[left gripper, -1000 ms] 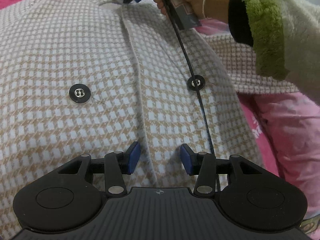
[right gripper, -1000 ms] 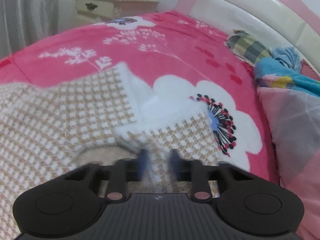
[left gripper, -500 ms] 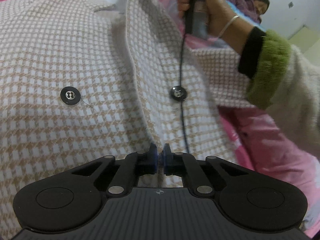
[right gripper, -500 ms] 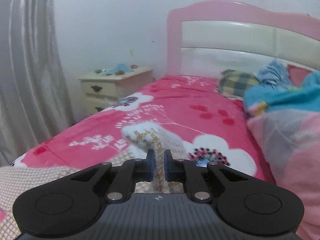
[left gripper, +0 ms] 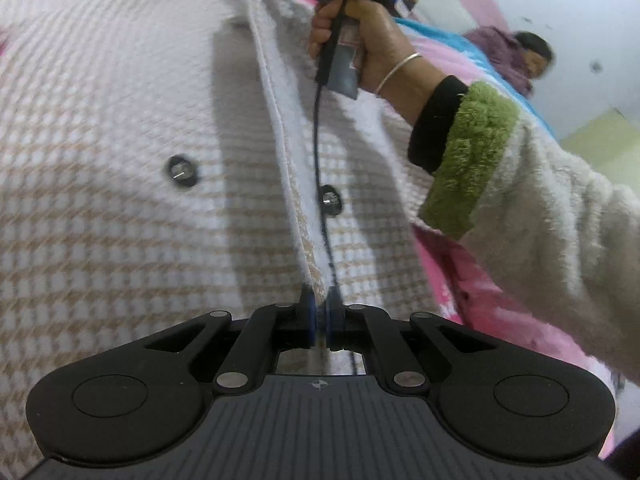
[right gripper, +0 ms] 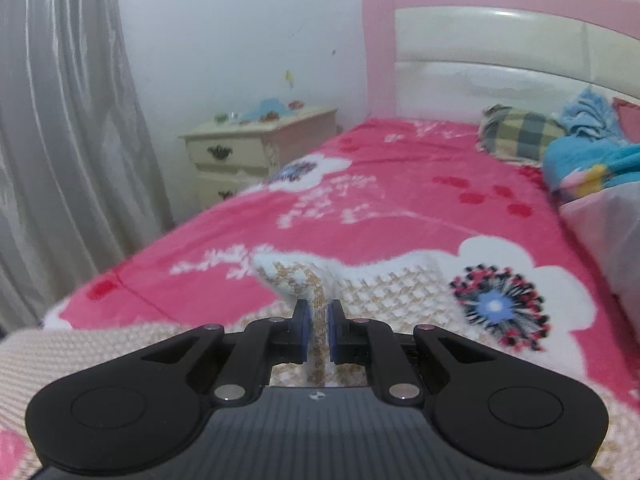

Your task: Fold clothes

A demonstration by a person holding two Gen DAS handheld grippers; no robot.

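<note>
Both your grippers pinch the houndstooth coat's front edge on the pink bed: left gripper low, right gripper near the collar. Next, carry that panel across evenly.

L gripper, open 1 s ago, now pinches coat front edge & lifts it. R gripper closed further on coat's collar end, raised off bed.
</note>
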